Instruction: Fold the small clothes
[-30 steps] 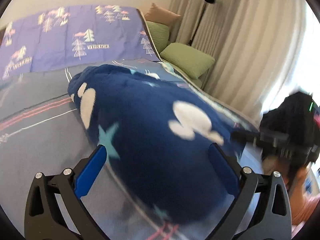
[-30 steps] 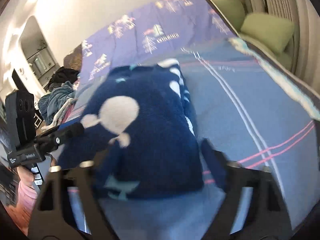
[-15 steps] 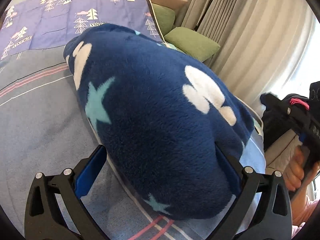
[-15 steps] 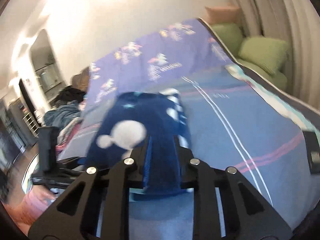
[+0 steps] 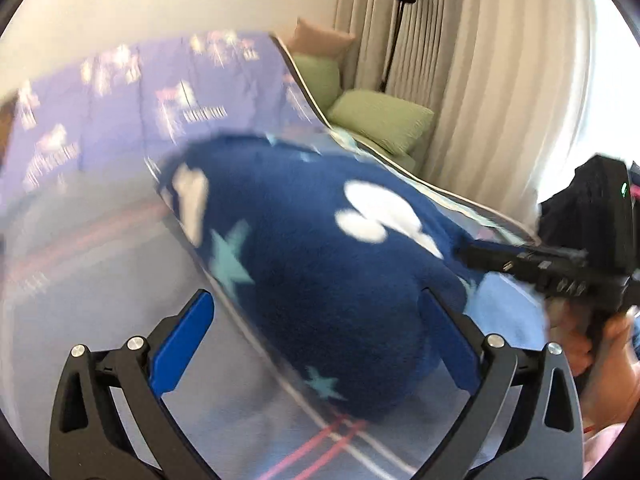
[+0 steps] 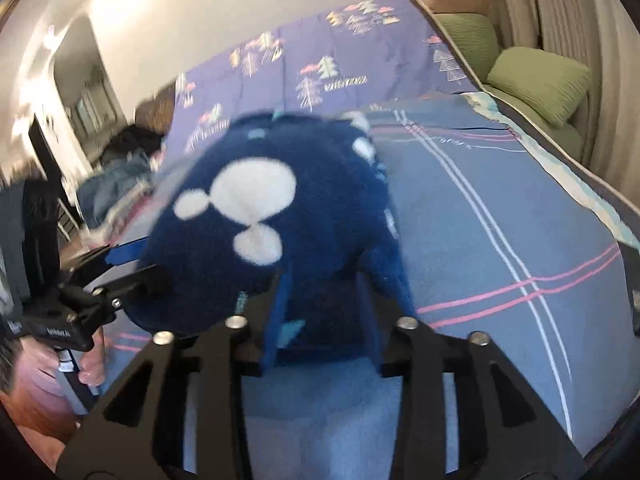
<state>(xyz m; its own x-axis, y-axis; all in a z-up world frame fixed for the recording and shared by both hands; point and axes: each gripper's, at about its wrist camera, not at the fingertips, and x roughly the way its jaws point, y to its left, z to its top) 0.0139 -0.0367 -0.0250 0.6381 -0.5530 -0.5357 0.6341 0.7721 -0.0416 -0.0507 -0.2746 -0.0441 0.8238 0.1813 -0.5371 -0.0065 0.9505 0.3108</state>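
fleece bundle [image 6: 256,216] ahead, bedspread [image 6: 500,240] seemingly clear rightward

Not much here can be read. The purple quilt [image 6: 360,52] at the head of the bed carries a printed word under its little tree pictures, but the letters are too small and smeared to make out. The left gripper [image 6: 120,264] has a white label on its black body, also too blurred to read
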